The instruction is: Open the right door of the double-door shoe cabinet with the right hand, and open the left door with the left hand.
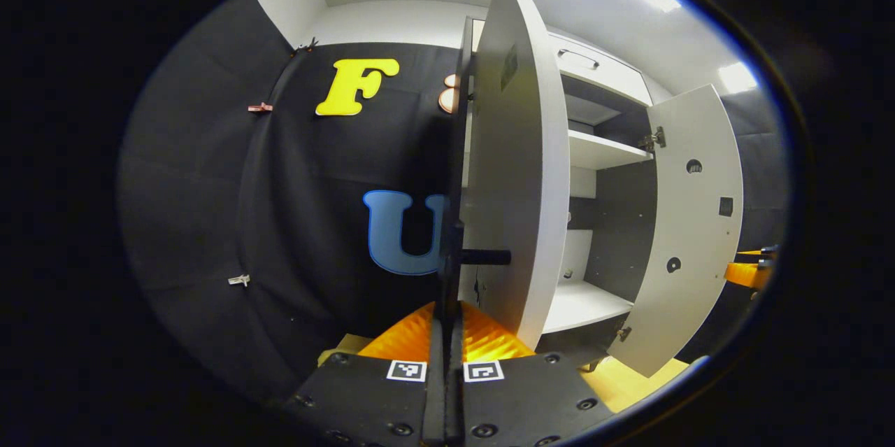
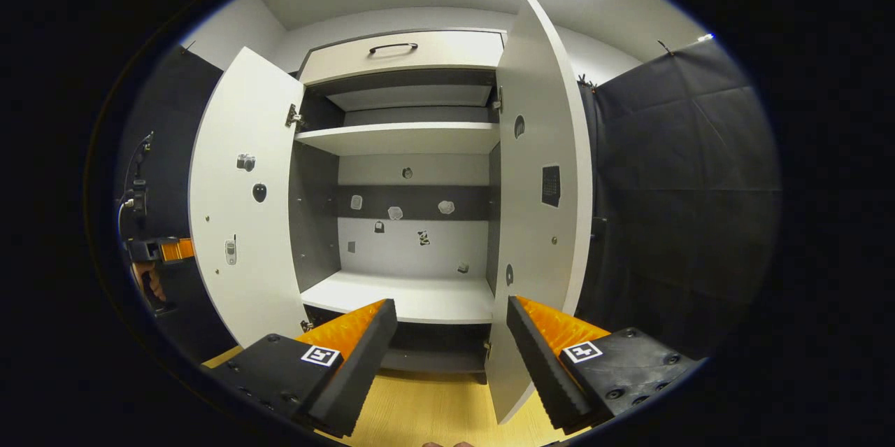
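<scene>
Shoe cabinet (image 2: 402, 55) stands directly on the light wood floor (image 2: 426, 405). Inside: upper shelf (image 2: 402, 138) and lower shelf (image 2: 412, 296), both white, nothing lying on either. Floor in front of the cabinet is plain wood.

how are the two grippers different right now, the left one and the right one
The left gripper has its fingers closed together on the black handle of the left door; the right gripper is spread wide, holding nothing. The left one is up against its door; the right one sits back from the right door, facing the open cabinet. Both have black fingers and orange bodies.
</scene>
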`<state>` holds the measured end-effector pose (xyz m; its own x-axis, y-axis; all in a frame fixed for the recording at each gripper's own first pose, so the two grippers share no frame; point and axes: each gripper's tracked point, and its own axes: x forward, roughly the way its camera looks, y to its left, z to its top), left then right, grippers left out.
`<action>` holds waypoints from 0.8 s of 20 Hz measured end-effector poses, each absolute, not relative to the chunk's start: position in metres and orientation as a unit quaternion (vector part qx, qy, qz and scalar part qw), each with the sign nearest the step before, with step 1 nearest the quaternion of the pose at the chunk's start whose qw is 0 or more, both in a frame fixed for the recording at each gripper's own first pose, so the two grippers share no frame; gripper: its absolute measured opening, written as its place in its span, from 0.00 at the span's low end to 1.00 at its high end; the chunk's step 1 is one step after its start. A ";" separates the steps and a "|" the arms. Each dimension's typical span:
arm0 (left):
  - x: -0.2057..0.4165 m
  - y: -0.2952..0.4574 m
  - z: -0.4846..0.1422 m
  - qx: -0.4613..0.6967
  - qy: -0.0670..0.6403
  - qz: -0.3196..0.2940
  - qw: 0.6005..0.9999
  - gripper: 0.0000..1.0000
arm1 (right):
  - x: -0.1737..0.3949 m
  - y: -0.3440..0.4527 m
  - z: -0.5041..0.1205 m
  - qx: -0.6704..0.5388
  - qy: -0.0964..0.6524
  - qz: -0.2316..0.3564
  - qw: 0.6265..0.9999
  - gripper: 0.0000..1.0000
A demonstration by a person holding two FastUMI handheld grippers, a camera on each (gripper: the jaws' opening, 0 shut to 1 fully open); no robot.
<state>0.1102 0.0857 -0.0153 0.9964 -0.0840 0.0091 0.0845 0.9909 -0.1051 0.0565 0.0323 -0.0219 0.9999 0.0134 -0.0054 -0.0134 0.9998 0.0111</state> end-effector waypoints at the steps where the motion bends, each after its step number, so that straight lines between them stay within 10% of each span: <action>1: 0.111 0.085 -0.015 -0.057 -0.001 -0.046 0.997 0.06 | 0.057 0.033 -0.022 0.006 0.003 0.007 1.000 0.99; 16: 0.091 0.094 -0.015 -0.018 0.016 -0.033 0.999 0.10 | 0.050 0.026 -0.027 0.009 0.012 0.008 1.000 0.99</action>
